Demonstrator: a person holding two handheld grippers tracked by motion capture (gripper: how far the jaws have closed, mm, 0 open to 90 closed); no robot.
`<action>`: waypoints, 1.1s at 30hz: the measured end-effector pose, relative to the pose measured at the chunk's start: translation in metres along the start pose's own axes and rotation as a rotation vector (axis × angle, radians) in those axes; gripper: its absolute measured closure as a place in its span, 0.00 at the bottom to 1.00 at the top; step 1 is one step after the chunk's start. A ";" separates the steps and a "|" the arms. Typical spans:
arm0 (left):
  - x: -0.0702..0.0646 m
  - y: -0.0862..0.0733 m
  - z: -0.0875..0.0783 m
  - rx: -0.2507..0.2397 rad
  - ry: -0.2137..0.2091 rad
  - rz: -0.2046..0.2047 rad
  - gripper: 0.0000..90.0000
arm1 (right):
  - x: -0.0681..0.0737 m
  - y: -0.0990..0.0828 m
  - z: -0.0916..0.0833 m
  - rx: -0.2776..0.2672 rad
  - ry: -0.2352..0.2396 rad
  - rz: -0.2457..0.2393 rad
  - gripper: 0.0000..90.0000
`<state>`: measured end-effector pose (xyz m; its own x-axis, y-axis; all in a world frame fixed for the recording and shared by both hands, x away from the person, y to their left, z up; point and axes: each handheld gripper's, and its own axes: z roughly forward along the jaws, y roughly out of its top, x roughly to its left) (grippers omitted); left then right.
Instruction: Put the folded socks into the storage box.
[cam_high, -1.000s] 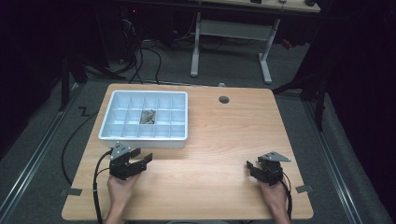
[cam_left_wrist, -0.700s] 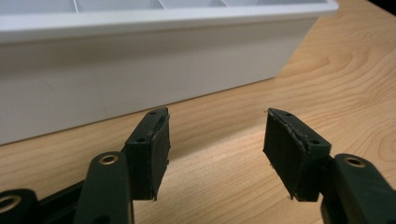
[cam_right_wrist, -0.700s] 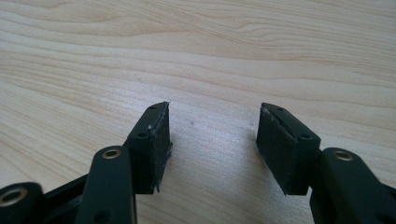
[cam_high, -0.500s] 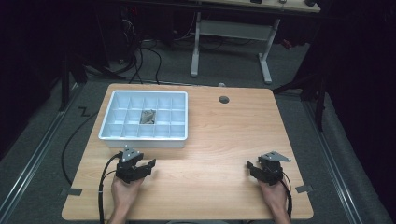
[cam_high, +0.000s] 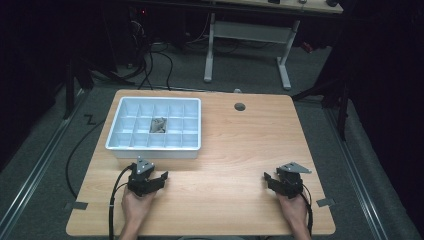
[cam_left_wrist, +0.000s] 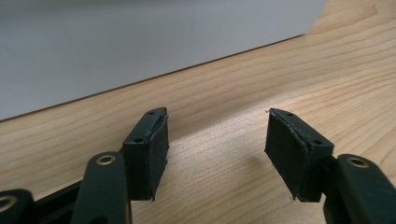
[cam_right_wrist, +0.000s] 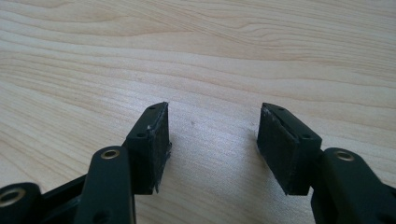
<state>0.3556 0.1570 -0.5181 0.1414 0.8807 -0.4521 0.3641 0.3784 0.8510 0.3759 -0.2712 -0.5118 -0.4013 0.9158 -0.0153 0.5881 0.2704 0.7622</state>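
Observation:
A white compartment tray stands on the wooden table at the back left; one middle cell holds a small grey heap of parts. My left gripper rests low on the table just in front of the tray, open, nothing between its jaws. In the left gripper view the left gripper faces the tray's white wall over bare wood. My right gripper sits near the front right of the table, open and empty. In the right gripper view the right gripper has plain wood grain ahead of it.
A round cable hole lies in the table near its back edge. Tape patches mark the front corners. Behind the table stand a white desk frame and cables on the dark floor.
My left gripper has come down and shifted slightly toward the front of the table. The right gripper has stayed where it was.

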 end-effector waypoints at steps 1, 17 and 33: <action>0.000 0.000 0.000 -0.001 0.004 -0.001 0.44 | 0.000 0.000 0.000 0.000 0.000 -0.001 0.49; -0.003 -0.006 0.005 0.004 0.059 0.073 0.38 | 0.001 0.000 0.000 0.002 -0.003 0.001 0.48; -0.004 -0.007 0.005 0.006 0.055 0.066 0.36 | 0.001 0.000 0.000 0.001 -0.006 0.002 0.48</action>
<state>0.3573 0.1498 -0.5232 0.1147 0.9179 -0.3800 0.3615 0.3177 0.8766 0.3760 -0.2704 -0.5119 -0.3961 0.9180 -0.0180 0.5895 0.2693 0.7616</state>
